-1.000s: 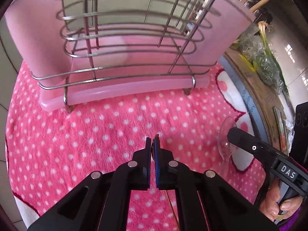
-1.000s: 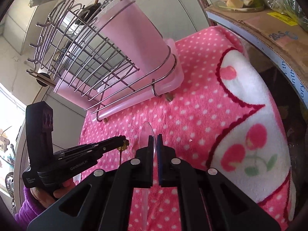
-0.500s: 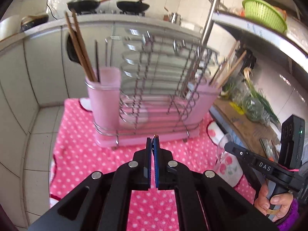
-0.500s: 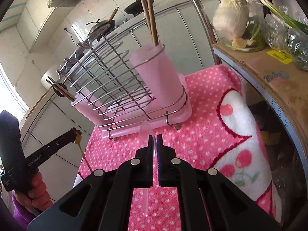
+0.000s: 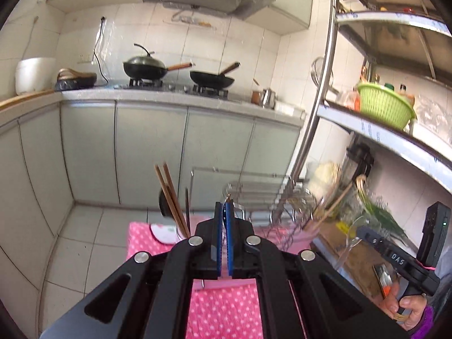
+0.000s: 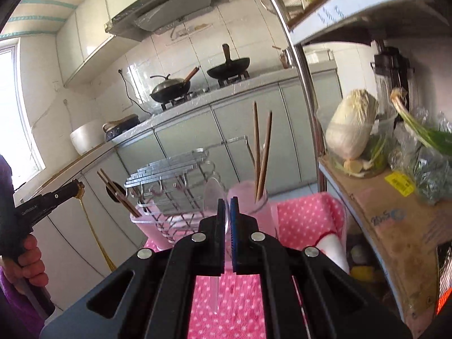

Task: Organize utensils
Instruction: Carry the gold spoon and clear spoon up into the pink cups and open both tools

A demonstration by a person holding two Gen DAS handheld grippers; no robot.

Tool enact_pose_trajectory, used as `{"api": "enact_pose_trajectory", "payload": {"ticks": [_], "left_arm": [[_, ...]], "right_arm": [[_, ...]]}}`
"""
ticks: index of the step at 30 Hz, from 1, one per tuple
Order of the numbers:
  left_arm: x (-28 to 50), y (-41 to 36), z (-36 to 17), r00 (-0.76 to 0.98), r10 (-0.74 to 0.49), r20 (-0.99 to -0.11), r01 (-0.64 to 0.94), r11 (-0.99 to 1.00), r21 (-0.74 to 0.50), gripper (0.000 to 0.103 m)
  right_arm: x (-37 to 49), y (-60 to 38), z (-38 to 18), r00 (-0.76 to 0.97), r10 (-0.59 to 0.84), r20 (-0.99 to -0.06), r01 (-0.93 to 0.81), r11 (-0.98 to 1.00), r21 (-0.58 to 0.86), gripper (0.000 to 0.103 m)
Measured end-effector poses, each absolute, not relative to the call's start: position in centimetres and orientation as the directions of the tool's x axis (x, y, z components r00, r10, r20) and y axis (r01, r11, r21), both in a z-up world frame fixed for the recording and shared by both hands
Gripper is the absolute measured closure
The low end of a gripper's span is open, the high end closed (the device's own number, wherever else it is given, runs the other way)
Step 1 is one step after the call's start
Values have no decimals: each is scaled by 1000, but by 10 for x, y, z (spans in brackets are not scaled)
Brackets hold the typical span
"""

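Note:
My left gripper point(image 5: 224, 206) is shut on a thin golden utensil point(image 6: 90, 226), which hangs down from its tip point(image 6: 76, 188) in the right wrist view. My right gripper point(image 6: 228, 202) is shut on a clear plastic spoon point(image 6: 213, 197); the bowl stands up above the pads and the handle points down. The left wrist view shows that gripper point(image 5: 360, 230) and the clear spoon point(image 5: 350, 236) at the right. Both are raised above a wire rack point(image 6: 175, 166) with pink cups point(image 6: 248, 203) on a pink dotted towel point(image 6: 305, 214). Wooden chopsticks point(image 6: 261, 155) stand in the cups.
A steel shelf pole point(image 6: 302, 70) rises just right of the rack. The shelf beside it carries a cabbage point(image 6: 350, 130), greens and cardboard point(image 6: 395, 220). A green basket point(image 5: 381, 104) sits on the upper shelf. Woks point(image 5: 144, 67) stand on the far counter above grey cabinets.
Both grippers have risen and tipped upward with their utensils still held. The views went from the towel and rack base to the kitchen, with the rack now low in frame.

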State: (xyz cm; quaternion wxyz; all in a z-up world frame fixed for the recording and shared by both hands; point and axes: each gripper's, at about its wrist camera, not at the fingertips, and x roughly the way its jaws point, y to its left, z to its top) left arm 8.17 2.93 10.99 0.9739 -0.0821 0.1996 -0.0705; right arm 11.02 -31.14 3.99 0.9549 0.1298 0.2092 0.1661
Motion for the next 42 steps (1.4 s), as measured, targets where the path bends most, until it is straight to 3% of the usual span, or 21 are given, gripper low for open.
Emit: {"api": "enact_pose_trajectory", "payload": {"ticks": [10,18,26,30,42], "left_arm": [[106,46,150,964,-16,-266,-15,993,-113,101],[134,39,141,975,106,-196,-110,994,-10,101],[149,22,103,971,207,-118,-190,971,142,101],[152,17,90,971,207,-120,-184,967,174,101],[134,23,46,955,126,-270,-129,992,7,100]], "right_arm": [[127,-310,111,962,248,-116,-224,956,188,99],[155,-305,116,984,175,-36,-171,981,94,99],[168,-292,82,988,157,-11,-156,987,37,99],[174,-291,71,986,161,-38,-159,986,47,99],[160,-309,22,961,199,-193,-153,961,231,99]]}}
